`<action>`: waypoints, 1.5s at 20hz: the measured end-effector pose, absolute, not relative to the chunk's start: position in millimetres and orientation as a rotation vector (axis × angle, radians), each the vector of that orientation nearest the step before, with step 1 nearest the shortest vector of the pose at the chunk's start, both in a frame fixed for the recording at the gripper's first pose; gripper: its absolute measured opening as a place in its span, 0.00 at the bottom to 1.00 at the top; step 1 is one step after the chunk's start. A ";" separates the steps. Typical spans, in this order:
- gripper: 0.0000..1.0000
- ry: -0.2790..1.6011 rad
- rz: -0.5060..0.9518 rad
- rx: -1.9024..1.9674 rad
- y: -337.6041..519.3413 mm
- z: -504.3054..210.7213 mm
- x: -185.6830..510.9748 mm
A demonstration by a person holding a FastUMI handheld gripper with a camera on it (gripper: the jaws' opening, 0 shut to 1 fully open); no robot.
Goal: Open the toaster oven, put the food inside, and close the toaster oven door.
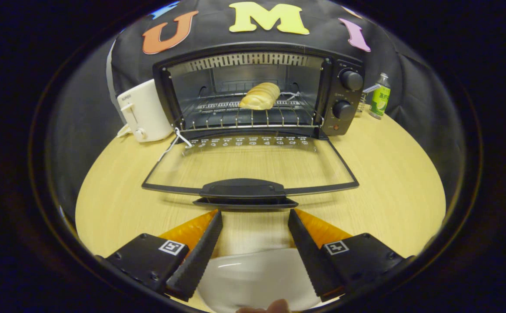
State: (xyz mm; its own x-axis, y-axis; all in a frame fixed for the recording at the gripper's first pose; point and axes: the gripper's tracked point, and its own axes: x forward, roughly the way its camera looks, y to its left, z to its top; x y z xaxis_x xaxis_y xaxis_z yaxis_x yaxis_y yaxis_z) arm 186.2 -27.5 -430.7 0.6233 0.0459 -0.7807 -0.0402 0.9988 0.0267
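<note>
The black toaster oven [342, 93] stands at the back of the wooden table with its glass door [248, 167] folded down flat toward me. A pale bread roll [260, 96] lies on the wire rack [244, 116] inside the oven. The door's black handle [243, 189] is just ahead of my fingertips. My gripper [255, 214] is open, with nothing between its fingers, hovering above the table a little short of the handle. A white plate [253, 274] lies on the table below and between the fingers.
A white pop-up toaster [143, 112] stands left of the oven, touching its side. A green bottle [380, 96] stands to the oven's right at the back. The round wooden table [392, 174] spreads on both sides of the door. A fingertip [274, 308] shows beneath the plate.
</note>
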 end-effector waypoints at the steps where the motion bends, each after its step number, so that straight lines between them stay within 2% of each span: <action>1: 1.00 0.902 0.042 -0.002 -27.3 -430.2 187.0; 6: 1.00 0.870 0.036 0.031 -25.1 -418.6 185.6; 22: 1.00 0.483 0.070 0.110 -15.5 -279.2 248.7; 30: 1.00 0.308 0.063 0.073 -33.4 -162.4 196.3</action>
